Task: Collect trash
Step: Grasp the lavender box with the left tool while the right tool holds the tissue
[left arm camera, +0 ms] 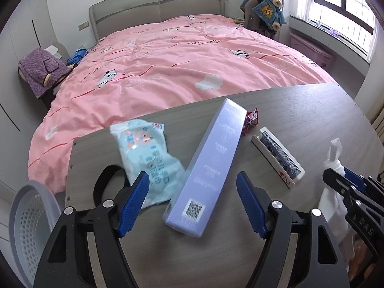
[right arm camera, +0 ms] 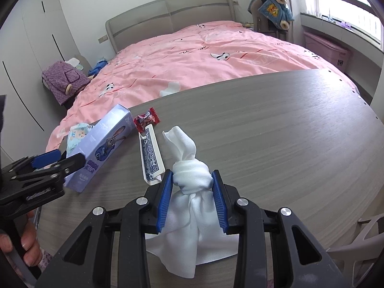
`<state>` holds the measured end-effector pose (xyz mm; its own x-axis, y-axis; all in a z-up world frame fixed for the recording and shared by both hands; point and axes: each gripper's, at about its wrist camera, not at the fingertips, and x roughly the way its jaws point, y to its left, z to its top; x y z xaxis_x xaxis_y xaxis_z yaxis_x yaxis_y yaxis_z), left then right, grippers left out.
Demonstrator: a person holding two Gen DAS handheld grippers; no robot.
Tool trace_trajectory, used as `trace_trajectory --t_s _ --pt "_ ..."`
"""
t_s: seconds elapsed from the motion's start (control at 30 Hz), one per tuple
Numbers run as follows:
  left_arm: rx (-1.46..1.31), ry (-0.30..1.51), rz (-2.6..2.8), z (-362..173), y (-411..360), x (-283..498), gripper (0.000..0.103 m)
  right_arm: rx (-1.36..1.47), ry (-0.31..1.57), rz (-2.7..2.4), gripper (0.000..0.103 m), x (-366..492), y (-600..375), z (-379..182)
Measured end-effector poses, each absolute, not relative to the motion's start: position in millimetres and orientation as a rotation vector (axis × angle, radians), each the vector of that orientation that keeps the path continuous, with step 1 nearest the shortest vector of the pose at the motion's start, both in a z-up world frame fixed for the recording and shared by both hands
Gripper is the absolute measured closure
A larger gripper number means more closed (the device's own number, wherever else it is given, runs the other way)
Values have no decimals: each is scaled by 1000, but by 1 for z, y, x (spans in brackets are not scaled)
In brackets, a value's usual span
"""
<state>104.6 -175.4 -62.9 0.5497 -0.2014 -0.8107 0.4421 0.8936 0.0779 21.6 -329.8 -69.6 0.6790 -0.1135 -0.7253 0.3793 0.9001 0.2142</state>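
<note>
Right gripper (right arm camera: 192, 196) squeezed tight on a knotted white cloth (right arm camera: 192, 177), blue pads pressing the knot from both sides, loose tail hanging down over the grey table (right arm camera: 276, 124). Left gripper (left arm camera: 193, 201) wide open, holding nothing, blue pads on either side of a long purple box (left arm camera: 211, 168) but not touching it. Purple box flat on the table, lying partly over a light blue snack bag (left arm camera: 144, 156). Near the box's far end, a small red candy wrapper (left arm camera: 251, 121). Just beside that, a pack of playing cards (left arm camera: 278, 159). Behind the table, a pink bed (left arm camera: 180, 57). Down at the left, a grey basket (left arm camera: 31, 220) with holes.
</note>
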Motion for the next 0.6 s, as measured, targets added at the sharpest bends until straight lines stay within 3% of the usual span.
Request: trace_trajectory --t_s 0.43,0.5,0.6 --pt "350 927 -422 -81 -207 118 32 402 780 -296 70 19 -342 -76" --pt "357 930 -425 -83 -210 118 39 409 777 -296 70 19 -343 -76" --pt "365 940 -431 -84 -214 119 62 411 779 -292 70 19 -344 -77"
